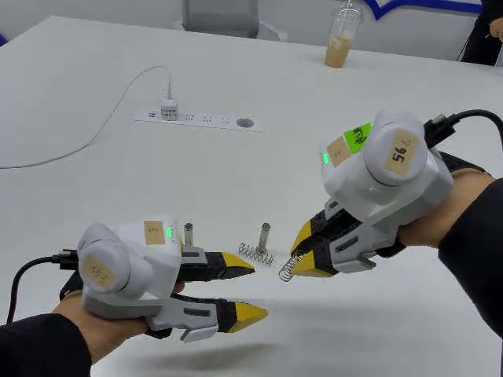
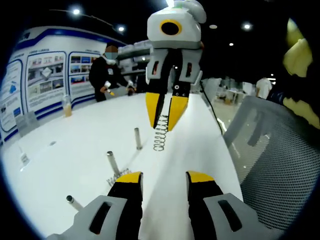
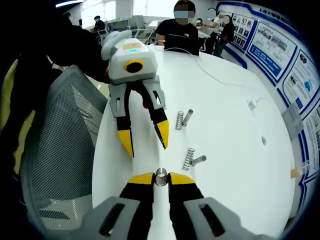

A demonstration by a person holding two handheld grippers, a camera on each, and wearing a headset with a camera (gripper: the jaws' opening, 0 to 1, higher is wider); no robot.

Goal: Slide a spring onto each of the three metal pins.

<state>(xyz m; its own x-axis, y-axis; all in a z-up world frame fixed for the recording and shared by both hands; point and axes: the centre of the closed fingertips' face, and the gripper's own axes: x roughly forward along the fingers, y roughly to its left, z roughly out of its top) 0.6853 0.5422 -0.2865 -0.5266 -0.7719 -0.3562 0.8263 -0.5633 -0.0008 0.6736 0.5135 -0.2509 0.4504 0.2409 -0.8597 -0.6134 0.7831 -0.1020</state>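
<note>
While the right gripper has its yellow-tipped jaws pinched on one end of a small coiled steel spring, the rest of the coil hangs free just above the white bench. Nearest to it stands a short upright grey metal pin. A second loose steel spring lies on the bench at the foot of this pin, beside it rather than over it. Another grey metal pin stands just behind the left gripper, whose jaws are spread wide and hold nothing. In the left gripper view a row of three pins stands on the bench, and none looks sleeved, as far as I can tell. The step in hand appears to be the first threading: carrying the held spring to a pin. The next move calls for bringing the coil's open end square over a pin's top and lowering it along the shaft, without letting the hanging coil swing or tilt.
</note>
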